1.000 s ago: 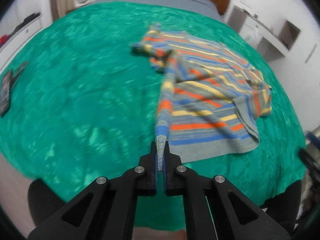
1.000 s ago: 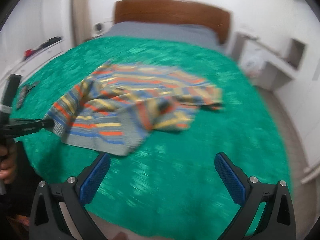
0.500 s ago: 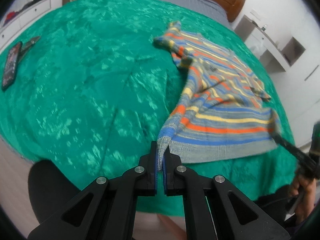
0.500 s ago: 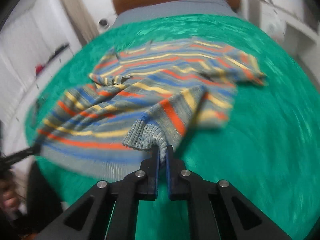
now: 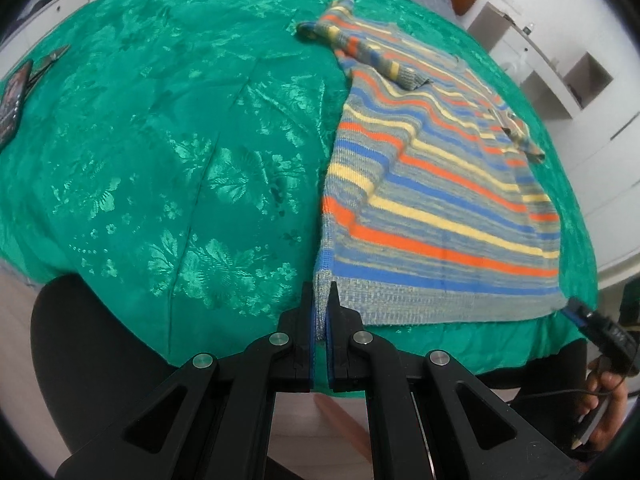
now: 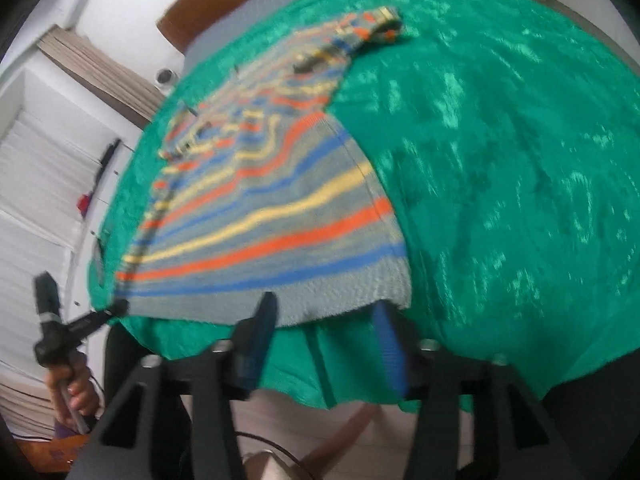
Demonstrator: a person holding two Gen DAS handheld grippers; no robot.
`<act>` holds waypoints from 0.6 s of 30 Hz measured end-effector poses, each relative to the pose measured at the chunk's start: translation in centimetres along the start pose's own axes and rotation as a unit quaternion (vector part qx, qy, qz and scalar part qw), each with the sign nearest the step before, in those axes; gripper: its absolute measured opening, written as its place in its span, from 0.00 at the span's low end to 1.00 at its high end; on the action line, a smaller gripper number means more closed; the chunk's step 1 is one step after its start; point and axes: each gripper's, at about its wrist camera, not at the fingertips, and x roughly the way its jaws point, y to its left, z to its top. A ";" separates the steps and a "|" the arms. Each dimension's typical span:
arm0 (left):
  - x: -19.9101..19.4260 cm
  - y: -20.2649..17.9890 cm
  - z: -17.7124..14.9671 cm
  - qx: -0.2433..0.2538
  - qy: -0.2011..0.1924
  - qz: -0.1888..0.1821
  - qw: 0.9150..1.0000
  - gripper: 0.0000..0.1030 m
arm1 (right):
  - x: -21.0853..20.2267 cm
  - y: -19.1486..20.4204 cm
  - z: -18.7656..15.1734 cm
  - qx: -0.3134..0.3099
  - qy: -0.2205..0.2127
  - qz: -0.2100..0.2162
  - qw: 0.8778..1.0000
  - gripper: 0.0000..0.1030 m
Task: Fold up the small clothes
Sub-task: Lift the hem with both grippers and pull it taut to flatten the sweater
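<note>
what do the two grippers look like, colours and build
Both match: the left gripper and the right gripper are matte black, built of angular linkage arms with triangular cut-outs and round silver pivot pins. Their fingers carry blue pads on the inner faces. In the left wrist view a thin dark cable trails near the hand under the right one.

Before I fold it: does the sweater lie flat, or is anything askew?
Mostly flat. The sweater has one sleeve flopped across its upper part, and its left edge is doubled over. Left gripper pinches the hem corner.
</note>
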 end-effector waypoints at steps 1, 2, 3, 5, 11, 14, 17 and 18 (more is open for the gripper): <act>0.1 0.0 -0.1 0.000 0.000 0.001 1.000 0.02 | 0.0 -0.6 0.2 0.014 -0.005 0.007 1.000 0.57; 0.2 0.1 -0.1 -0.002 0.001 0.002 1.000 0.02 | 0.2 -1.1 0.3 0.028 -0.006 0.011 1.000 0.57; 0.2 0.2 -0.1 -0.006 0.002 0.000 1.000 0.02 | 0.5 -2.2 0.4 0.058 -0.005 0.018 0.998 0.57; 0.1 0.5 -0.1 -0.014 0.003 -0.005 1.000 0.02 | 0.6 -3.6 -0.1 0.101 -0.004 0.031 0.994 0.57; -0.2 0.8 0.1 -0.018 0.000 -0.006 1.000 0.02 | -2.1 -5.7 0.6 0.118 -0.047 0.024 0.992 0.58; 0.2 0.5 0.1 -0.013 0.005 0.000 1.000 0.02 | -1.4 -5.3 2.0 0.071 -0.034 0.027 0.997 0.58; 0.6 0.4 -0.1 -0.010 0.007 0.008 1.000 0.02 | 1.1 -4.1 2.8 0.017 0.003 0.033 0.999 0.47; 0.5 0.6 -0.1 -0.014 0.007 0.008 1.000 0.02 | 2.2 -3.7 2.7 -0.002 0.020 0.032 0.999 0.39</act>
